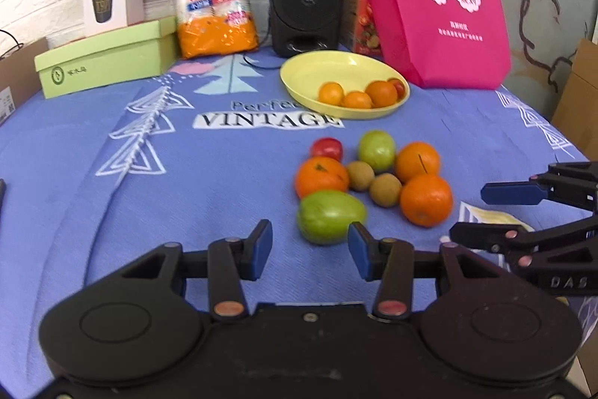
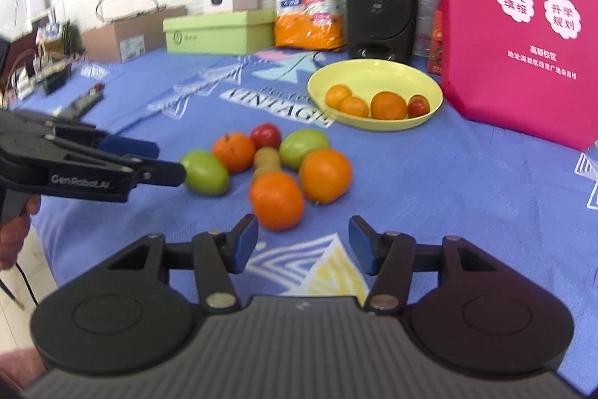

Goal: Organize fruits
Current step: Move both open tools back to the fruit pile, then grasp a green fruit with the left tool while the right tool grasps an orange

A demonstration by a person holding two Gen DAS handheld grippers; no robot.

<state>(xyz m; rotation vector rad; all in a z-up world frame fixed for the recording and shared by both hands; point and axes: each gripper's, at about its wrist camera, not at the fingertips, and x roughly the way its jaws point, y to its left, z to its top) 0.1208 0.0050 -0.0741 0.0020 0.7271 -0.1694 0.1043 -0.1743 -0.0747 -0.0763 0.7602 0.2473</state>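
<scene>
The left gripper (image 1: 310, 251) and right gripper (image 2: 302, 249) both hung spread, holding nothing. The nearest green fruit (image 1: 330, 216) lay on the blue cloth (image 1: 187, 197) just ahead of the left gripper, long axis crosswise, heading a cluster before the yellow plate (image 1: 317, 70).

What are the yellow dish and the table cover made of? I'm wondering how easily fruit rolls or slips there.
The yellow dish looks like smooth moulded plastic or melamine: even pale colour, soft sheen, thin rounded rim. The table cover looks like matte woven cloth: fine ribbed texture, shallow folds, printed white lettering. Neither can be told for sure by sight.
</scene>
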